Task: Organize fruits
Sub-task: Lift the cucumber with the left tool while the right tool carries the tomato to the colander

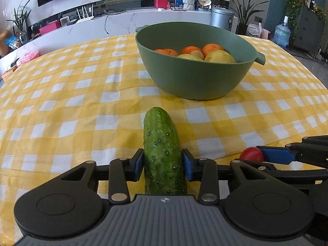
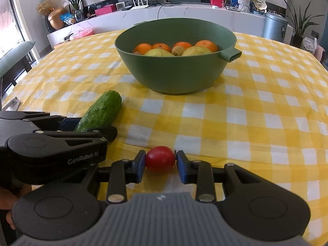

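1. Closest to the left wrist camera, the left gripper (image 1: 163, 163) has its jaws closed on a cucumber (image 1: 162, 151), the blue pads pressing its two flanks.
2. That cucumber points away from the camera toward the bowl, its far rounded end over the yellow-and-white checked cloth on the bench (image 1: 61, 102); whether its underside touches the cloth cannot be told.
3. In the right wrist view, the right gripper (image 2: 160, 163) has its jaws drawn narrow around a small red tomato (image 2: 160, 158), one blue pad against each side.
4. From that view the tomato sits just above the cloth, near the front edge of the bench.
5. Both grippers are side by side: the left gripper's body shows at the left edge of the right wrist view, and the cucumber juts out past it at a slant.
6. Farther back on the bench stands a green bowl (image 2: 174, 75) with a stubby handle on its right rim.
7. Inside the bowl lie several oranges (image 2: 206, 45) toward the back and yellow-green pears (image 2: 196, 51) in front of them.
8. Neither held item touches the bowl; both are well apart from it.
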`<state>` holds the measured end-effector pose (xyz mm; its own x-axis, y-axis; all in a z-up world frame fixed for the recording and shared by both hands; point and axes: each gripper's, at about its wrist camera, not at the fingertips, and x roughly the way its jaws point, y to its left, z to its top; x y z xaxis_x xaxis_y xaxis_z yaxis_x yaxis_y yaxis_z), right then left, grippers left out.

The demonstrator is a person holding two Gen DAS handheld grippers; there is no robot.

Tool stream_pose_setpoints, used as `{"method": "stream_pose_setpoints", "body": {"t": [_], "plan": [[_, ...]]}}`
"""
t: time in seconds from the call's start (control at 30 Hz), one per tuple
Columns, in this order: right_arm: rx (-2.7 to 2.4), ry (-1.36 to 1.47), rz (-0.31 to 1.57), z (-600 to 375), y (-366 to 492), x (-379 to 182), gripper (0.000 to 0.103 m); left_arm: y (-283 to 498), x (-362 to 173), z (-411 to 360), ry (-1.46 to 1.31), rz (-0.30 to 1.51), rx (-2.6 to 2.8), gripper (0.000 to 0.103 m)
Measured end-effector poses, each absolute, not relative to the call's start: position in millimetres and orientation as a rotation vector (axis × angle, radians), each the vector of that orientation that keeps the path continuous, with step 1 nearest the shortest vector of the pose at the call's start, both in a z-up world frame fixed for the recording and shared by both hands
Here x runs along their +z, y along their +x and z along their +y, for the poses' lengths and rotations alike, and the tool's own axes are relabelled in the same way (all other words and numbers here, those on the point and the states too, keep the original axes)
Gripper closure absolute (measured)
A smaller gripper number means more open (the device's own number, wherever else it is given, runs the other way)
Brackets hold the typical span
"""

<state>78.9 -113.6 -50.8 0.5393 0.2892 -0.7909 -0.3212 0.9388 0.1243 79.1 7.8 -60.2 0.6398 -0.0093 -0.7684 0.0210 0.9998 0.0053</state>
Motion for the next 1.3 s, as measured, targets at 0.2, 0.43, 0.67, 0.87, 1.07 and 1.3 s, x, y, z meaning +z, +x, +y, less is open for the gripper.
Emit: {"method": "stream_pose_setpoints", "body": {"t": [0.2,0.43,0.67,0.87,1.07,1.3], "plan": [[0.362,-0.04,0.936,-113.0,79.5,-51.0,0.073,77.6,-58.7,7.8,0.009,0.875,-0.031,0.061],[0.357,-0.025,0.918,-116.3,77.8,-46.6,0.073,71.7,-47.9,11.3,-0.017,0.865,-0.044,0.061],[0.362,-0.019,0.868,-119.1,70.3,-34.1,0.074,62.3,-22.5,14.3,-0.058,0.815,-0.078,0.062],[0.362,-0.024,0.808,-122.9,64.6,-16.1,0.074,56.7,2.3,14.7,-0.101,0.766,-0.116,0.062],[0.365,-0.04,0.752,-130.2,58.9,7.2,0.073,57.3,28.1,14.6,-0.118,0.734,-0.137,0.062],[0.377,-0.1,0.649,-138.2,68.9,45.1,0.073,77.9,51.3,12.3,-0.109,0.713,-0.164,0.062]]}}
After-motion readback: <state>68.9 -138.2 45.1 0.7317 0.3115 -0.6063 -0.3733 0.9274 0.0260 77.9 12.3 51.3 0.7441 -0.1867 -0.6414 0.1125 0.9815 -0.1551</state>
